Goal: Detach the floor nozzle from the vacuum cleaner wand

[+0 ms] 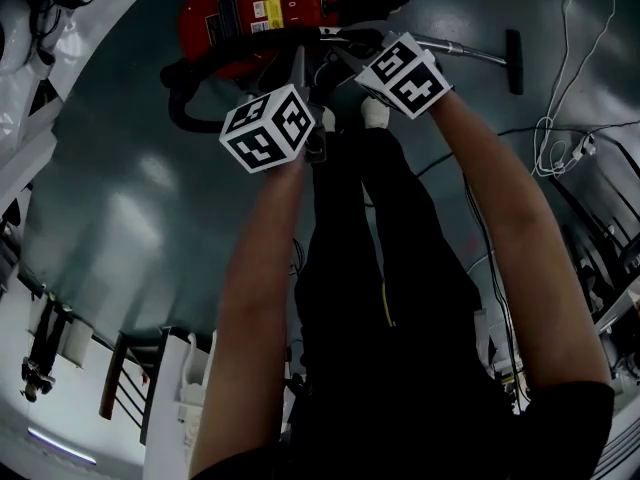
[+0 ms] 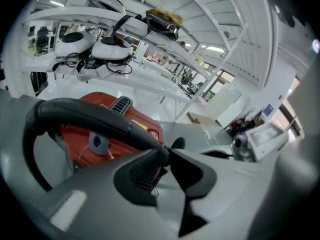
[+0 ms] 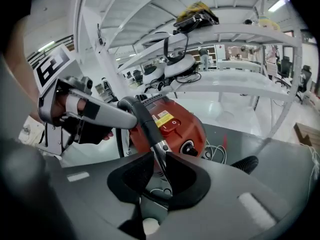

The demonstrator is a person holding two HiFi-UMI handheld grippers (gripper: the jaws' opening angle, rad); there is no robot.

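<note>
Floor nozzle [image 1: 514, 61]: black bar on the dark floor [image 1: 130, 198] at far right, joined to the end of the wand, well apart from both grippers.
Wand [image 1: 468, 49]: chrome tube lying low along the floor, running from near the right gripper's marker cube out to the right as far as the nozzle.
Vacuum cleaner [image 1: 250, 13]: red body at far centre, just beyond the two grippers.
Black bent tube [image 3: 141, 115]: in front of the red body, curving over at the top and running down toward the near side.
Left gripper [image 2: 167, 156]: jaws only a narrow slit apart, pads pressing on nothing. Tips right at the bend of the black tube; touching or just short of it, cannot tell.
Right gripper [image 3: 160, 171]: jaws a little apart, with the lower stretch of the black tube passing down into the gap. Neither pad visibly pressing on it.
Forearms: left forearm [image 1: 255, 298] and right forearm [image 1: 510, 228] bare, reaching forward side by side.
White racks [image 3: 210, 34]: far behind the vacuum cleaner, loaded with white devices and cables.
</note>
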